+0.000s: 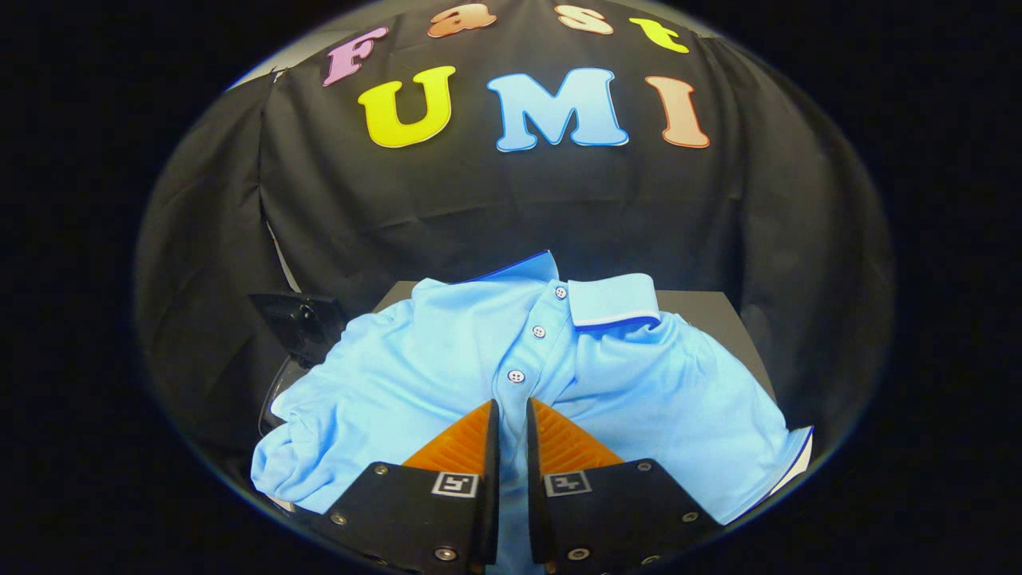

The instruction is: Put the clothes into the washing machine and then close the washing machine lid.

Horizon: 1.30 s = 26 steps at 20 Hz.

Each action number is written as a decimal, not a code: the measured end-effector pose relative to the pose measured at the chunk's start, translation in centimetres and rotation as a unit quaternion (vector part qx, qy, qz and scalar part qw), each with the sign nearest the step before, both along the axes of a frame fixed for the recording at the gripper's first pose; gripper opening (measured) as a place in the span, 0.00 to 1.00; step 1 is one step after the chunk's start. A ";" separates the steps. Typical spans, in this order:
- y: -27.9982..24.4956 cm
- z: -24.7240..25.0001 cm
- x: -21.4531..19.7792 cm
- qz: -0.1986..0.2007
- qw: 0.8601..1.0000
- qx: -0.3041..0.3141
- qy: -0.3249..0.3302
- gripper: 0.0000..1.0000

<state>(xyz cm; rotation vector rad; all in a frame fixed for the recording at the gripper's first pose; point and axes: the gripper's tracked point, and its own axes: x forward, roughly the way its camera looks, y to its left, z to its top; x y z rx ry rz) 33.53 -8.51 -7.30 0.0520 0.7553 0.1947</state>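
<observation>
Tool [511, 415] nearly closed, pinching shirt [415, 367] placket, I judge; shirt's long axis runs 9–3, collar at 12.

A black table [718, 313] stands before the black cloth wall [495, 208].

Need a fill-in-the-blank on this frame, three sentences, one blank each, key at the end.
1. The shirt is light ____ in colour.
2. The gripper fingers are nearly closed on a fold of the ____.
3. The placket shows ____ white buttons in a row.

Missing words: blue; shirt; three
</observation>
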 end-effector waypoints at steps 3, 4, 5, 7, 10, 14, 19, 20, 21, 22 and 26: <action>-0.1 0.5 -0.1 -0.027 0.999 0.029 -0.017 0.01; 0.0 0.6 0.0 -0.030 0.999 0.034 -0.024 0.00; 0.2 0.6 -0.1 -0.025 0.999 0.030 -0.027 0.00; 0.2 1.9 0.0 -0.027 0.997 0.033 -0.060 0.00; 1.0 3.9 0.0 -0.023 0.994 0.049 -0.099 0.00; 2.4 6.0 -0.3 -0.008 0.989 0.058 -0.132 0.00; 4.9 9.5 -0.8 -0.006 0.981 0.083 -0.177 0.00; 5.4 10.1 -1.1 -0.004 0.979 0.080 -0.188 0.00; 6.0 10.8 -1.3 -0.006 0.976 0.081 -0.201 0.00; 6.5 11.1 -1.5 -0.010 0.974 0.084 -0.210 0.00; 9.7 13.6 -2.1 -0.017 0.966 0.097 -0.240 0.00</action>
